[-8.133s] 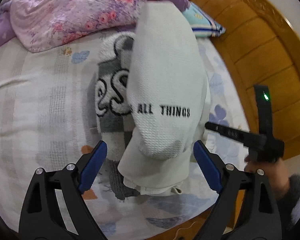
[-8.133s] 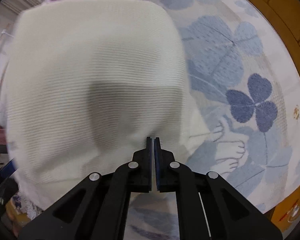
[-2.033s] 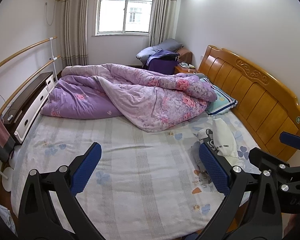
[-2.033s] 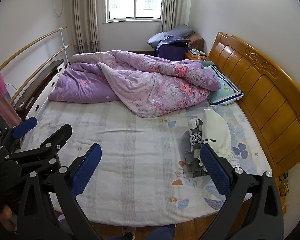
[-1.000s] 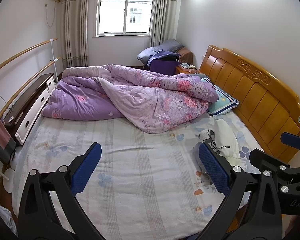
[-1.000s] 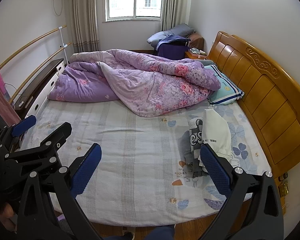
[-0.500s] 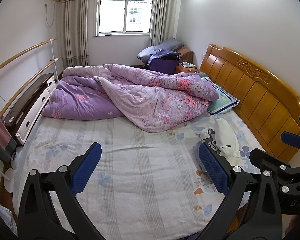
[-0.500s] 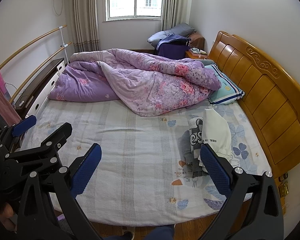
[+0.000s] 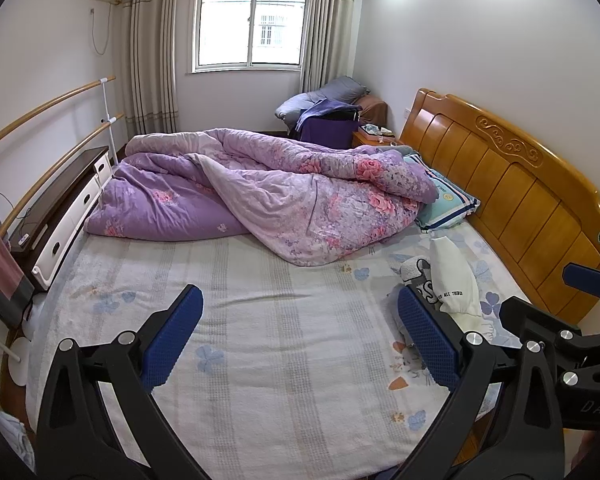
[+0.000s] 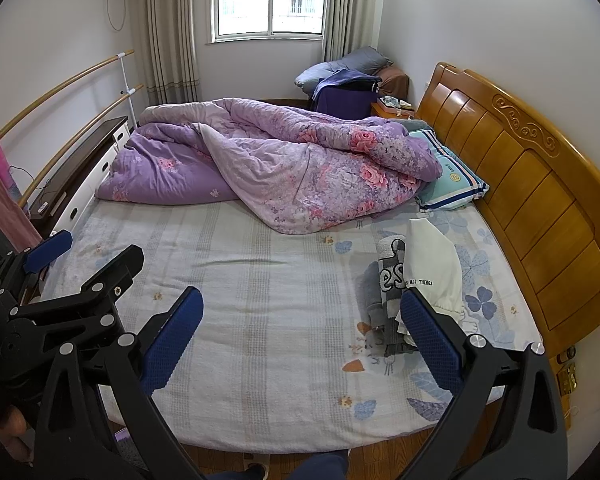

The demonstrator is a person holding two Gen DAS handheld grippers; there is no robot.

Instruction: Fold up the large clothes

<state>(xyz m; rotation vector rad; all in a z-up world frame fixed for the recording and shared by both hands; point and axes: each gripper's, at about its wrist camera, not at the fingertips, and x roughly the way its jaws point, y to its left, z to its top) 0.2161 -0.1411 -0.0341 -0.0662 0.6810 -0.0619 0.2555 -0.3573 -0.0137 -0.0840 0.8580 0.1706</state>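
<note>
A folded white garment (image 10: 430,264) printed "ALL THINGS" lies on a folded grey patterned garment (image 10: 384,284) at the bed's right side, near the headboard. The left wrist view shows the same white garment (image 9: 454,284) and grey garment (image 9: 418,278). My left gripper (image 9: 300,340) is open and empty, held back from the bed above its near edge. My right gripper (image 10: 302,338) is also open and empty, well short of the stack. Each gripper shows at the edge of the other's view.
A crumpled purple floral duvet (image 10: 268,160) covers the far half of the bed. A teal pillow (image 10: 452,184) leans by the wooden headboard (image 10: 540,184). A dark cabinet (image 10: 80,168) and wooden rails (image 10: 60,80) line the left wall. Pale sheet (image 10: 260,300) lies bare in front.
Eight seconds ago both grippers were close over the folded stack, the right one shut. Since then they have drawn back and stand open; over the last second they barely move.
</note>
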